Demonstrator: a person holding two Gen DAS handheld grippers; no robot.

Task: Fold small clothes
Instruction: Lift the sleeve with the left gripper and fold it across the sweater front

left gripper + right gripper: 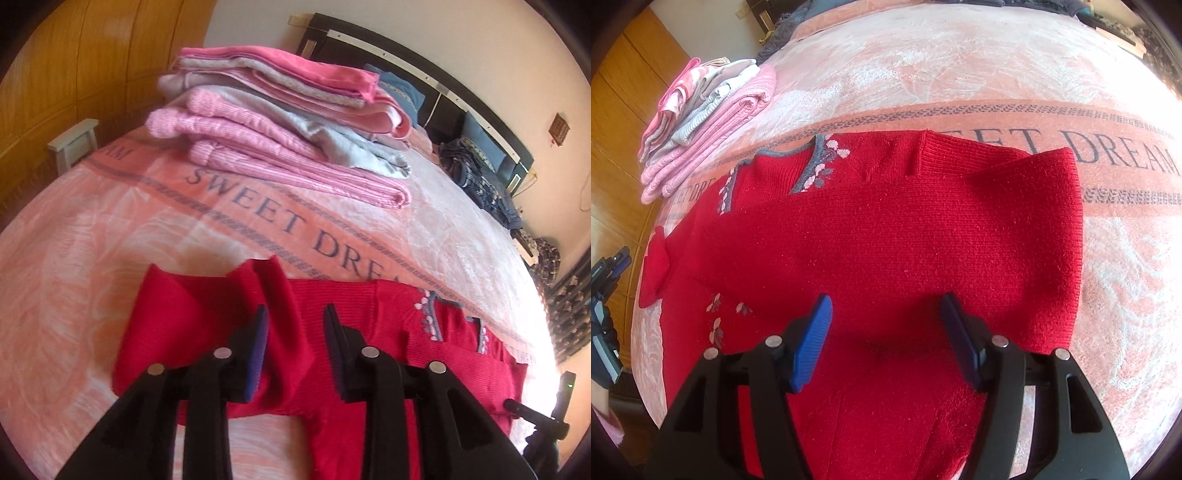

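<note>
A red knit sweater (886, 240) with grey trim and pink flowers lies flat on the pink bedspread (960, 74). One sleeve is folded across its body. My right gripper (886, 332) hovers open just over the lower part of the sweater, nothing between its blue pads. In the left wrist view the sweater (388, 332) spreads to the right, and a raised fold of its sleeve (284, 314) runs up between the fingers of my left gripper (295, 332), which stand apart, open. The left gripper (607, 273) also shows at the right wrist view's left edge, by the sleeve cuff (653, 266).
A stack of folded pink and grey clothes (277, 122) sits further up the bed. Dark clothes (480, 177) lie by the black headboard (424, 70). A wooden wardrobe (74, 74) and a small white stool (74, 144) stand beyond the bed's left edge.
</note>
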